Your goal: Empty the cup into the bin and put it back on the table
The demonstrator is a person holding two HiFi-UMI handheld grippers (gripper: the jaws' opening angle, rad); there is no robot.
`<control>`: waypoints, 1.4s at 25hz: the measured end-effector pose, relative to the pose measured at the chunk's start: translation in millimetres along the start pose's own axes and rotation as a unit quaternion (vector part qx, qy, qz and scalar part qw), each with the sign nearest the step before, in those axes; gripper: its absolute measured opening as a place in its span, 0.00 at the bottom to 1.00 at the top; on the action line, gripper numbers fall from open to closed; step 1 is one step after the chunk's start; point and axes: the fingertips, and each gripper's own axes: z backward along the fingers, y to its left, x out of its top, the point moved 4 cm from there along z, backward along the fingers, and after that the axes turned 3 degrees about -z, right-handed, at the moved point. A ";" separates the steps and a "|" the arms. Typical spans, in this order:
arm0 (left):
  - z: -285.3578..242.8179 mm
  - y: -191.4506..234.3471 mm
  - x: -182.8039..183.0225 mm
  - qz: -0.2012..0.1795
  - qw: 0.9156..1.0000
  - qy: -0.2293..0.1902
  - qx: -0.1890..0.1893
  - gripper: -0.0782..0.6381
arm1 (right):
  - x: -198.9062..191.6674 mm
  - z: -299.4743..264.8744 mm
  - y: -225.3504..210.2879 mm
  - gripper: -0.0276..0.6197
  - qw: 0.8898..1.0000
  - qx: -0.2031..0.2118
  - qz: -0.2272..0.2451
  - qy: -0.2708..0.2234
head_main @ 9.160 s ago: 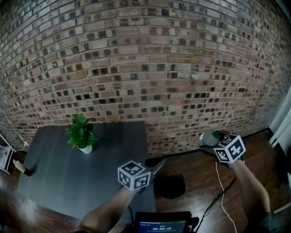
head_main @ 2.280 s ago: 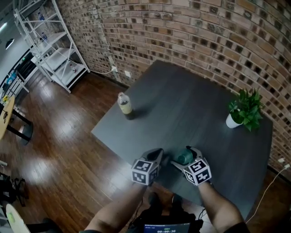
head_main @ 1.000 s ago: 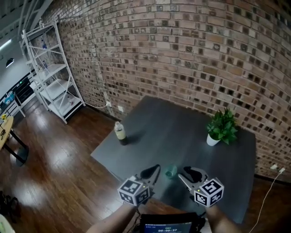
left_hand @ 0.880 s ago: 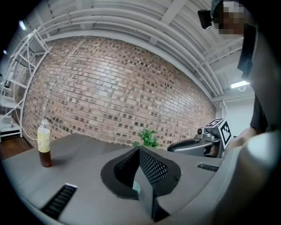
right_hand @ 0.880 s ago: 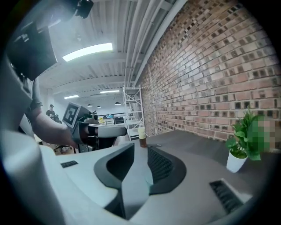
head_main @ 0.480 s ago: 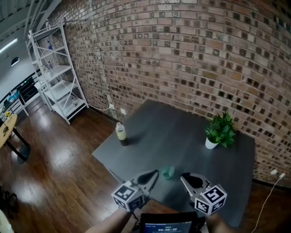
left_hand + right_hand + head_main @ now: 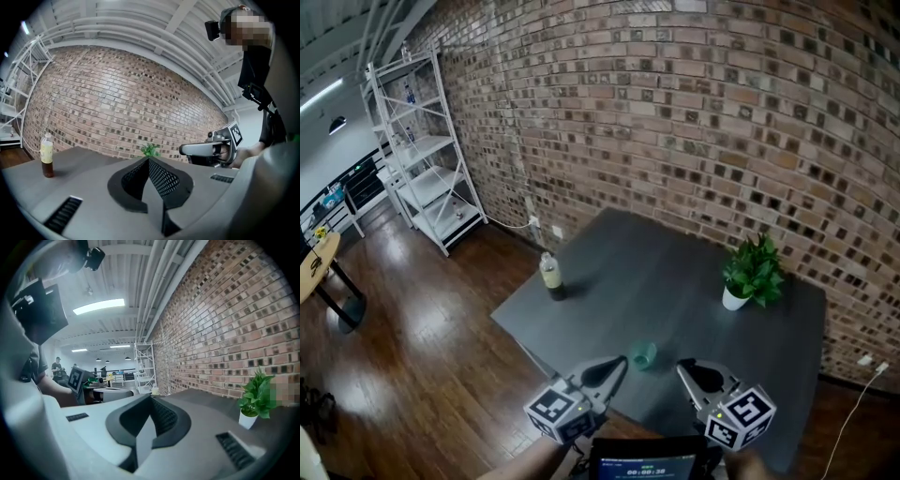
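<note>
The cup (image 7: 644,354) sits on the surface (image 7: 675,281) by its near edge, between the two grippers and touching neither. The left gripper (image 7: 621,361) has its jaws together, empty. The right gripper (image 7: 682,368) has just closed its jaws on nothing. A bottle (image 7: 549,275) stands far left and a plant (image 7: 753,272) far right.

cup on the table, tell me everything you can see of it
The cup is small and teal green. It sits on the dark grey table by its near edge, apart from the bottle and plant. It shows too small to tell whether it stands upright or holds anything. Only the table touches it: the left tool and right tool are short of it, the right's jaws having just been closing on nothing.
</note>
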 end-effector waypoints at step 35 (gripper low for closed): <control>0.5 -7.2 30.0 -0.004 1.000 -0.025 0.006 0.10 | 1.6 3.0 -13.8 0.05 1.000 -0.011 0.012 0.004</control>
